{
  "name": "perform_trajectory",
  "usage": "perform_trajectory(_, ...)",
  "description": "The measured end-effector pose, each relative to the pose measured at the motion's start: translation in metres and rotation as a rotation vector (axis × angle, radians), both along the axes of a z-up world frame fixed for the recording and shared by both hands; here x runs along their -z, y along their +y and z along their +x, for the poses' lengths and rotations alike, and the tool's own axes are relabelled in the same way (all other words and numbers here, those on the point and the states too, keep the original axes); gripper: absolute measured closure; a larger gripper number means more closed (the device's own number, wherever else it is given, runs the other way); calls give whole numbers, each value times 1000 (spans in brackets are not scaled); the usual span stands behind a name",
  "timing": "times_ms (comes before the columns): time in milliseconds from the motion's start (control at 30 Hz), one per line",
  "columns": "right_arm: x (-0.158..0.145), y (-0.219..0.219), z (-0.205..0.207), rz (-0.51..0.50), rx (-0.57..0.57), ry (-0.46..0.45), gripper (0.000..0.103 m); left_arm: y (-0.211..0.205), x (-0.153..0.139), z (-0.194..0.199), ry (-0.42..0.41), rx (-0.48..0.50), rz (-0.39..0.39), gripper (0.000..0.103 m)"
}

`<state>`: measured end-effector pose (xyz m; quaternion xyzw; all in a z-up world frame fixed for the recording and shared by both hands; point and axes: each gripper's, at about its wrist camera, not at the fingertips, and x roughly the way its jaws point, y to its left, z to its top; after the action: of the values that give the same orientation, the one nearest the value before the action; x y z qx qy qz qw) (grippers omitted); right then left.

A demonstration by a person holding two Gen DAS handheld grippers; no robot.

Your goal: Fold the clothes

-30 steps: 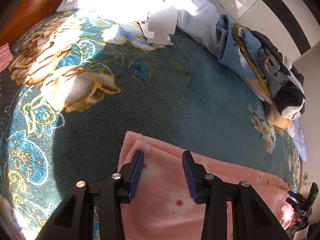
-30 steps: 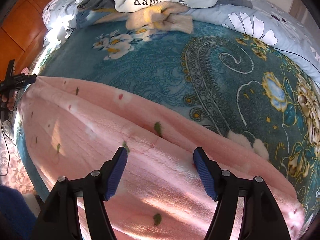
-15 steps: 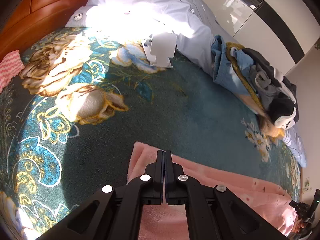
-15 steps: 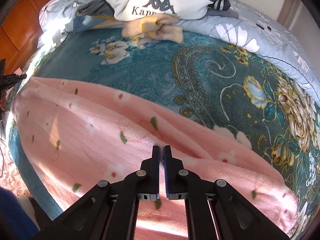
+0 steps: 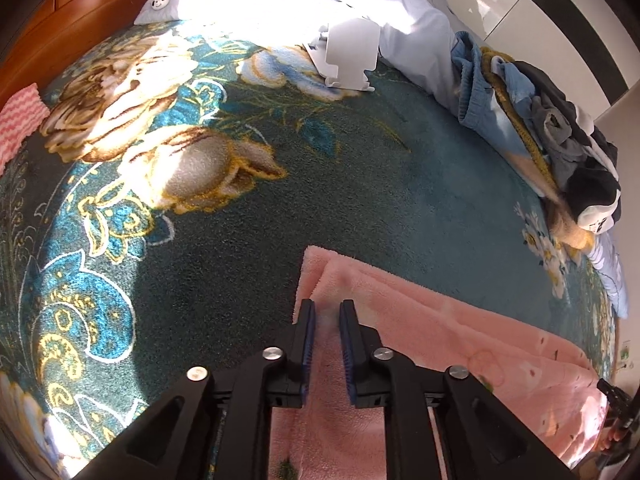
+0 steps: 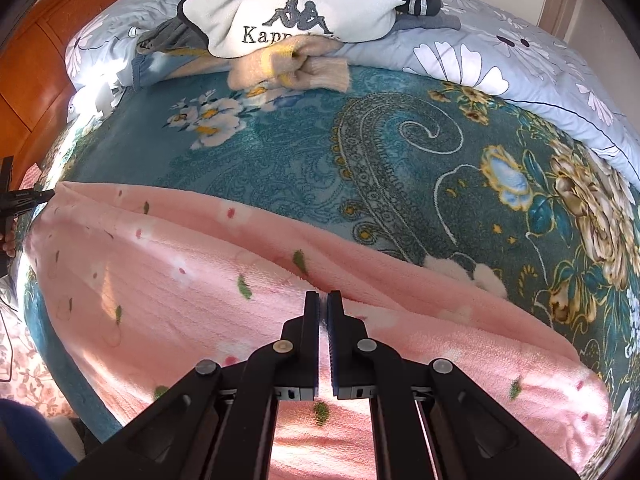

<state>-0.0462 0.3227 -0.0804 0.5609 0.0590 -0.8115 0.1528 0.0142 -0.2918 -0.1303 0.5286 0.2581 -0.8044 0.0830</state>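
A pink fleece garment (image 5: 440, 328) with small flower and leaf prints lies folded lengthwise on the teal floral bedspread (image 5: 280, 200). My left gripper (image 5: 327, 306) is at its near left corner. The jaws are opening, a narrow gap shows, and a ridge of pink fleece stands between the pads without being pressed. In the right wrist view the same pink garment (image 6: 180, 280) stretches from left to right. My right gripper (image 6: 323, 296) is shut on its upper layer near the far folded edge, with fleece pinched between the pads.
A heap of unfolded clothes (image 6: 300, 20), topped by a white and dark sweatshirt, lies at the far side on a pale flowered quilt (image 6: 520, 52). The same heap (image 5: 560, 132) is at the right of the left view. There are also a white plastic stand (image 5: 350, 54), a pink zigzag cloth (image 5: 20, 120) and a wooden headboard (image 5: 80, 20).
Both grippers came down onto the pink garment and closed on it. The left one has since parted its jaws again and shifted toward the corner. The right one stays closed.
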Motion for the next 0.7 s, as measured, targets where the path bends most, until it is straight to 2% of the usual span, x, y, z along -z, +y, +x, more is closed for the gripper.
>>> perform_trajectory(33,0,0,0,-1,-1,0,99,-1,1,1,14,-5,35,68)
perform_trajectory(67,0,0,0,1,-2,0,99,-2,1,3,28,-11,70,56)
perform_trajectory(100,0,-1,0,1,-3,-2,99,-2,1,4,33,-15,83,53)
perform_trajectory(300,3,1,1,-12,10,-12,99,-2,5,9,2,-13,70,53)
perform_trajectory(433,5,3,1,-20,20,-22,99,1,0,18,34,-1,69,55)
perform_trajectory(467,6,3,1,-20,22,-25,99,3,-2,19,40,10,62,59)
perform_trajectory(500,6,3,1,-20,23,-28,99,8,-4,19,38,26,32,68)
perform_trajectory(600,8,2,0,-22,31,-36,99,22,-10,19,38,70,-58,87)
perform_trajectory(700,9,2,0,-23,43,-49,99,33,-15,21,49,92,-133,92)
